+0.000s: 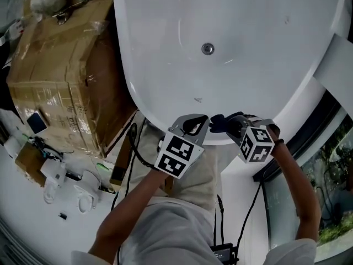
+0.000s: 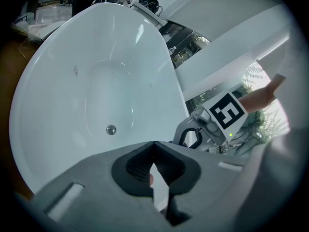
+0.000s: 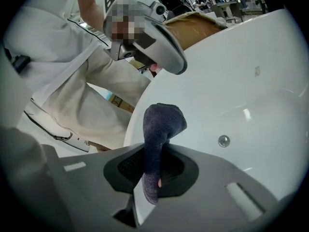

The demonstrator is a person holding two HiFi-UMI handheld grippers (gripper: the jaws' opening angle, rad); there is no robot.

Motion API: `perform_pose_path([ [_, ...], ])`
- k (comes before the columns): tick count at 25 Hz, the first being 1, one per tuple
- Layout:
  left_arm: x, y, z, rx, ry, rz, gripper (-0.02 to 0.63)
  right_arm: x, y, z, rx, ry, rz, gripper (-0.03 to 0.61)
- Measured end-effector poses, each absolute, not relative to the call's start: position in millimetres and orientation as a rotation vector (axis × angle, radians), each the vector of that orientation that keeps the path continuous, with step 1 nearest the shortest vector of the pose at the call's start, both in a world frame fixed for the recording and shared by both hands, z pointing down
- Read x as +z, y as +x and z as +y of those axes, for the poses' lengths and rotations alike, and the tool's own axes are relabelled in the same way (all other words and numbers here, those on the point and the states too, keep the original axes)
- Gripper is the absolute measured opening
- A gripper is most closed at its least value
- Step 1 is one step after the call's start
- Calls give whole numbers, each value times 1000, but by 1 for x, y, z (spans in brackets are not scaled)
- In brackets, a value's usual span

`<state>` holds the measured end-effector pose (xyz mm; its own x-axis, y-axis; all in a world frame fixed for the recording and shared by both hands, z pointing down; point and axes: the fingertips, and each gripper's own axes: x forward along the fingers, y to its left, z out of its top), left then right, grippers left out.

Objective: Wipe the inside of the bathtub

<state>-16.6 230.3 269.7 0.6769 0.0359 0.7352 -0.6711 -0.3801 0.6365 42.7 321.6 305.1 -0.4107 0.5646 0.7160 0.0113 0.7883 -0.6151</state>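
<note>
The white bathtub (image 1: 165, 15) fills the top of the head view, with its round drain (image 1: 207, 48) in the floor of the basin. Both grippers hover at the tub's near rim. My right gripper (image 1: 227, 121) is shut on a dark blue cloth (image 1: 216, 122). In the right gripper view the cloth (image 3: 164, 120) sticks up out of my right gripper (image 3: 155, 146), with the drain (image 3: 223, 140) beyond. My left gripper (image 1: 193, 121) sits just left of it, shut and empty. In the left gripper view my left gripper (image 2: 154, 142) points at the basin and drain (image 2: 111, 129).
A large taped cardboard box (image 1: 60, 65) stands against the tub's left side. Cables and small white fixtures (image 1: 83, 195) lie on the floor at lower left. A dark window frame (image 1: 309, 131) runs along the right. The person's beige trousers (image 3: 96, 100) are close behind the rim.
</note>
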Motion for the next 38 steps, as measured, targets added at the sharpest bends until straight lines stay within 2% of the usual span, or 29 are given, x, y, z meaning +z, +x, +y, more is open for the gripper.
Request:
perform_pose_path([
  [16, 279, -24, 245, 837, 1780, -474, -2, 328, 31, 387, 787, -649, -1807, 50],
  [38, 295, -30, 249, 827, 1755, -476, -2, 372, 13, 384, 803, -615, -1773, 49],
])
